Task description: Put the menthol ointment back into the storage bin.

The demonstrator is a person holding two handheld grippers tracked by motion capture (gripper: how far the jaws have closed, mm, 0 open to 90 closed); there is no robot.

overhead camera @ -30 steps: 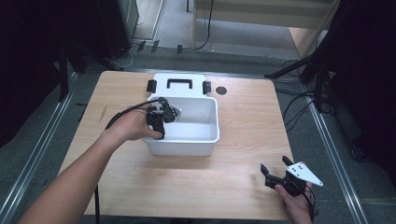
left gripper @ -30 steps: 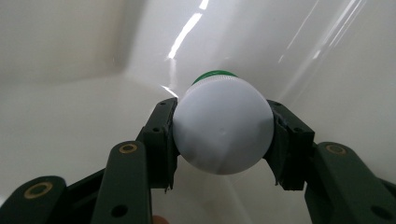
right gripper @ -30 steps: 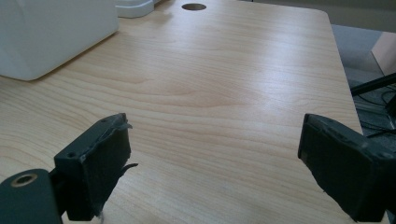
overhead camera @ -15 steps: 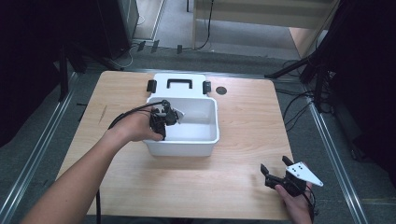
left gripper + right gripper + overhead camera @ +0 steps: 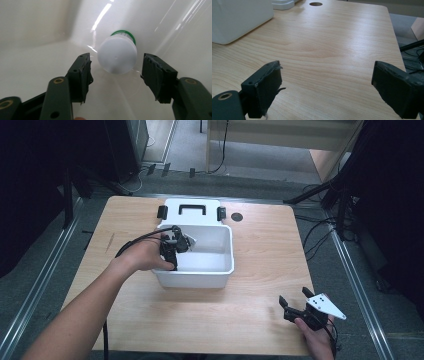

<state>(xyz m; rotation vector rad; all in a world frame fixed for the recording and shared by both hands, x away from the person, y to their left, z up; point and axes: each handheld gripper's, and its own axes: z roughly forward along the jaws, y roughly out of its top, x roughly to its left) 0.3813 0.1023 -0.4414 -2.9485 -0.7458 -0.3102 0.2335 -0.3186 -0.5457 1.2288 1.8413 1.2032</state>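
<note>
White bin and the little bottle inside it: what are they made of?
Bin: likely moulded plastic, glossy white; its inner walls show streaky light reflections. Bottle: probably matte translucent white plastic with a green band; its base diffuses light softly, without sharp glints.

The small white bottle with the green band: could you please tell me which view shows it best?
The left gripper view: the bottle lies close up inside the white bin. In the high view the hand and bin wall hide it; the right gripper view looks across the table.
</note>
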